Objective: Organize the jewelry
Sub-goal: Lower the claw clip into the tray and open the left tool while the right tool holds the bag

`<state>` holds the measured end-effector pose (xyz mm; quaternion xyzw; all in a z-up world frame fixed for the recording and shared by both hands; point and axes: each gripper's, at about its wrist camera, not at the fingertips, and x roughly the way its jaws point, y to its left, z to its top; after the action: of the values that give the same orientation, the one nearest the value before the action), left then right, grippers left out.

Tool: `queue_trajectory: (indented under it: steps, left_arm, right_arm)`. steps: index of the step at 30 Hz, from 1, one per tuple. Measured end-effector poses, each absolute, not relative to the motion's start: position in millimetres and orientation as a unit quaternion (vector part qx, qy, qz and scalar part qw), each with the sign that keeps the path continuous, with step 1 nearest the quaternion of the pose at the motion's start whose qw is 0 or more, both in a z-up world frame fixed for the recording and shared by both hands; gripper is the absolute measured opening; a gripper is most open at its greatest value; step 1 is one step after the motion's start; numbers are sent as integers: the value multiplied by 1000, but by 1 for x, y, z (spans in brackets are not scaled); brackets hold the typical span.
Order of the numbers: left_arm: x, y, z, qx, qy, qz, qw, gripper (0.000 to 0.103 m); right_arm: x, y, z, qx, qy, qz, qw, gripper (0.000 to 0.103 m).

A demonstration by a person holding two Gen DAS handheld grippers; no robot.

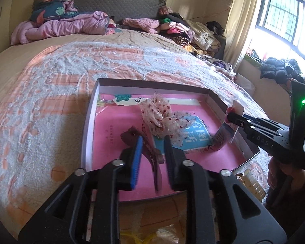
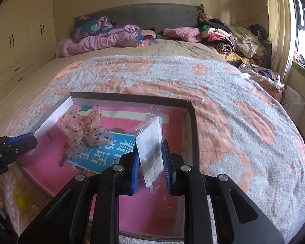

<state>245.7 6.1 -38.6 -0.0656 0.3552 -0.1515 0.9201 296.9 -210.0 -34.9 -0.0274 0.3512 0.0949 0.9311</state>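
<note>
A shallow box (image 1: 152, 82) with a pink floor lies on the bed. In it are a sheer bow with red dots (image 1: 162, 118) and a blue printed card (image 1: 195, 134). My left gripper (image 1: 153, 138) hovers low over the box with its jaws apart. A dark maroon hair clip (image 1: 150, 152) lies between them, and neither pad presses on it. My right gripper (image 2: 150, 149) is shut on a clear packet with a white card (image 2: 150, 142), held upright above the box (image 2: 132, 97) near its right wall. The left wrist view shows that packet (image 1: 236, 109) in the right gripper (image 1: 230, 114).
The bed carries a grey and orange fleece blanket (image 2: 223, 93). Folded clothes (image 2: 223, 34) and a pink quilt (image 2: 103, 38) pile up at its head. A yellow hair claw (image 1: 252, 183) lies beside the box's near right corner. A curtained window (image 1: 282, 14) is on the right.
</note>
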Motion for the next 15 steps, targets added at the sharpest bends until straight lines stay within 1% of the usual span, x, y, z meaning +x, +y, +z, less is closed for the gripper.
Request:
queue_trajectory:
  steps: [2, 4, 6, 7, 8, 10, 12, 13, 14, 15]
  left_arm:
    - [243, 9, -37, -68, 353, -146, 922, 26]
    - [240, 11, -37, -71, 352, -143, 922, 27]
    - [236, 14, -35, -73, 351, -137, 923, 33]
    - [235, 14, -34, -73, 351, -135, 924, 36]
    - [233, 16, -33, -75, 349, -132, 925, 38]
    - [229, 18, -30, -77, 345, -127, 927, 49]
    - [223, 20, -26, -79, 341, -122, 929, 55]
    - [221, 22, -23, -81, 339, -120, 930, 57]
    - [219, 23, -22, -83, 337, -119, 930, 58]
    - [216, 24, -19, -84, 334, -118, 931, 61]
  right_arm:
    - [296, -209, -37, -27, 355, 97, 930, 22]
    - [296, -210, -39, -25, 358, 98, 928, 23]
    - [294, -210, -39, -24, 358, 100, 928, 23]
    - [293, -210, -39, -22, 359, 104, 927, 26]
    - [292, -211, -38, -19, 359, 106, 927, 31]
    - [288, -211, -36, -17, 356, 107, 928, 37]
    - [284, -209, -32, -18, 351, 109, 930, 43]
    - [280, -210, -29, -19, 346, 107, 932, 50]
    - [277, -209, -27, -19, 341, 105, 934, 55]
    - [272, -209, -23, -19, 332, 104, 937, 56]
